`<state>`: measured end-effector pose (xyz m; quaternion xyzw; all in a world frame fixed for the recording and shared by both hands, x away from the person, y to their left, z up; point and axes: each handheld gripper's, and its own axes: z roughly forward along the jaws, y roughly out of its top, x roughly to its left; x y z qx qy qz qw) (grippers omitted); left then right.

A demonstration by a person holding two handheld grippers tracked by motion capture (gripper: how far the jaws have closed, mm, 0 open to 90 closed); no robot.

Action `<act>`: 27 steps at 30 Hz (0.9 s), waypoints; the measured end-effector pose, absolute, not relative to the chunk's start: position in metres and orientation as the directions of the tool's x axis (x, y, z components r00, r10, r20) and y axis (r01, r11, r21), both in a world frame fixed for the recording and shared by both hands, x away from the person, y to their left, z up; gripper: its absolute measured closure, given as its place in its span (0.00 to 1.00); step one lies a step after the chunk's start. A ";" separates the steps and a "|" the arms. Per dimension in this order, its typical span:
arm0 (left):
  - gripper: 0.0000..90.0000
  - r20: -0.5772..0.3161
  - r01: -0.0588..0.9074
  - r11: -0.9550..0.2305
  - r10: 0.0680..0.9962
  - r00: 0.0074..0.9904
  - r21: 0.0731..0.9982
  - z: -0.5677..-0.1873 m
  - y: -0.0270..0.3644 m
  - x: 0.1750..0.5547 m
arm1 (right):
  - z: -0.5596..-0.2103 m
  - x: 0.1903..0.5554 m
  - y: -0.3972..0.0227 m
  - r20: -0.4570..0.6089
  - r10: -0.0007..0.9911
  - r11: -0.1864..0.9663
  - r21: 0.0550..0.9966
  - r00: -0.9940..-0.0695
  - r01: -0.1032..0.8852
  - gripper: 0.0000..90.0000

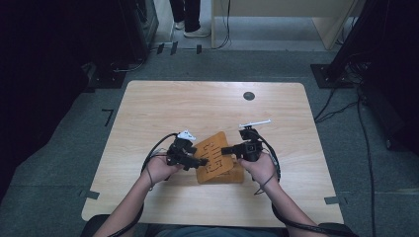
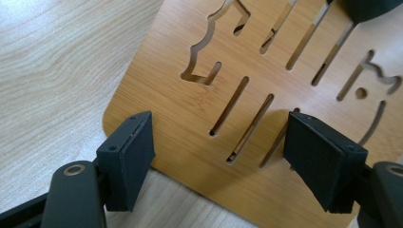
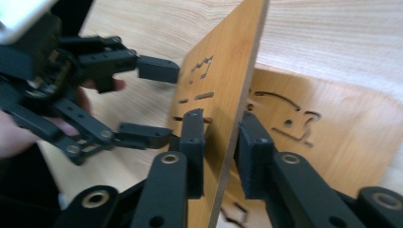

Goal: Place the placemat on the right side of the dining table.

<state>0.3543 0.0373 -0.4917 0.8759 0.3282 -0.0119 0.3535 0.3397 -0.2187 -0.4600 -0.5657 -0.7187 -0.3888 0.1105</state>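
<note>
reaching in from the near edge of the table [image 1: 148, 98], the person's two forearms meet at the table's middle, each hand holding a gripper.

the left hand [image 1: 159, 169] holds the left gripper [image 1: 197, 162], which points toward the right gripper. in the left gripper view its jaws stand wide apart, one near the rounded corner of the upper bamboo board [image 2: 199, 128] and one over its slotted face; neither pad presses on the wood.

the right hand [image 1: 262, 167] holds the right gripper [image 1: 228, 150], which points toward the left gripper. in the right gripper view its two jaws sit on either side of the upper bamboo board's thin edge, one pad on each face. the pads look close against the wood, so the gripper appears clamped on this board, which stands tilted up on edge.

a second bamboo board [image 3: 332, 137] lies flat on the table just behind the tilted one, with similar cut-out slots and shapes. in the high view the two boards overlap between the grippers, the upper one angled over the lower.

farther off, a dark round grommet [image 1: 249, 96] sits in the tabletop near the far edge. beyond the table, a person's shoes [image 1: 192, 30] stand on the grey floor.
</note>
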 end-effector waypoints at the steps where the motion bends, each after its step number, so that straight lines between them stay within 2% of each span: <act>1: 0.28 -0.250 0.582 -0.536 0.567 0.785 0.611 -0.492 0.037 0.354 | -0.459 0.340 -0.220 0.619 0.716 0.042 0.422 -0.322 0.905 0.88; 9: 0.28 -0.252 0.579 -0.522 0.567 0.784 0.627 -0.487 0.041 0.356 | -0.446 0.339 -0.225 0.699 0.654 -0.021 0.397 -0.288 0.917 0.98; 19: 0.28 -0.271 0.590 -0.477 0.580 0.768 0.652 -0.479 0.050 0.358 | -0.430 0.336 -0.231 0.681 0.663 -0.036 0.444 -0.311 0.895 0.98; 27: 0.28 -0.271 0.593 -0.477 0.584 0.765 0.649 -0.479 0.051 0.359 | -0.427 0.337 -0.237 0.668 0.680 -0.038 0.445 -0.304 0.894 0.98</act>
